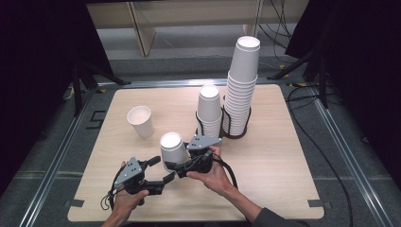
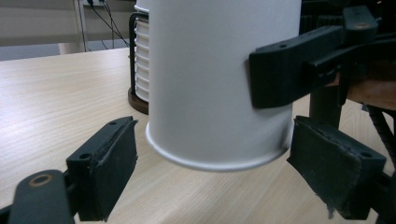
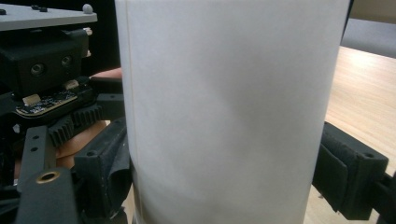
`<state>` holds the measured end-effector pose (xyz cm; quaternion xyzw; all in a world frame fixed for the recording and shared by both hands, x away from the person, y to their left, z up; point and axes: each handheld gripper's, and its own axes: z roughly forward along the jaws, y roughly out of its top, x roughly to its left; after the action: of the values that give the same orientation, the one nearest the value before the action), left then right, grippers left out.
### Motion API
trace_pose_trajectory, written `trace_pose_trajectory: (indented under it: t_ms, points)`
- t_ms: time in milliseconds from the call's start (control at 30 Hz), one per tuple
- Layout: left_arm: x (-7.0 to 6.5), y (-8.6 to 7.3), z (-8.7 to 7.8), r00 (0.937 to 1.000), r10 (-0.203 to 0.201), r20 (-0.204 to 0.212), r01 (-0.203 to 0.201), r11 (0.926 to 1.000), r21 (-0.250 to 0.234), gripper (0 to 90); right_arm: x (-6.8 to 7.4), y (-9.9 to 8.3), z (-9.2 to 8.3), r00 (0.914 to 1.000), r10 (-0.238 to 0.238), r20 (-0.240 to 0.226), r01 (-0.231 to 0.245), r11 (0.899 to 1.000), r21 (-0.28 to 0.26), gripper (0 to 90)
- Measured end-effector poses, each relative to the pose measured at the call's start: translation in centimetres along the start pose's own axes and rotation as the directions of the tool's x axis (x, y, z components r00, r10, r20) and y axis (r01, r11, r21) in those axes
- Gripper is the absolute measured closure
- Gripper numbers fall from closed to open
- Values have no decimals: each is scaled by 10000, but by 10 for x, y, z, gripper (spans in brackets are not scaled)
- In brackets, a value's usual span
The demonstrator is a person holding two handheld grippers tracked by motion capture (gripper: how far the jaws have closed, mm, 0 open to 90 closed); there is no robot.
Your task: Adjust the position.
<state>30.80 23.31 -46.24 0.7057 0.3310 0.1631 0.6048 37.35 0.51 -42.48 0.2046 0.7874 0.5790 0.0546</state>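
Cup (image 1: 171, 144), light and easily crushed, is clamped mid-wall in right hand-held gripper (image 1: 179, 168), while left hand-held gripper (image 1: 161, 171) stands apart around its stiffer rim.

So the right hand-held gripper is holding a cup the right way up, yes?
Not quite. The cup that the right hand-held gripper holds is upside down, with its closed base on top and its rim facing the table. The high view shows it.
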Motion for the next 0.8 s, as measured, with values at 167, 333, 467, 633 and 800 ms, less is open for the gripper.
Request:
trace_pose_trajectory:
  t_ms: [167,333,467,633,800]
  points:
    - [0,1,2,10000,36,20,-36,10000,-34,127,4,0,4,10000,-68,-11,68,9999,-76,169]
    - [-3,0,7,9999,53,-135,-51,9999,148,54,9,-1,7,9997,-186,-130,184,9997,-185,169]
    - [-4,0,10,9998,20,-179,-18,9999,104,18,13,-1,9,9991,19,-426,-28,9998,-215,169]
    - [-4,-1,13,10000,-41,-7,41,10000,-59,1,16,-1,9,9989,-162,-448,145,9992,-376,169]
    - [-5,-1,14,10000,-47,-30,47,10000,74,0,17,-2,10,9987,-147,-492,125,9989,-452,169]
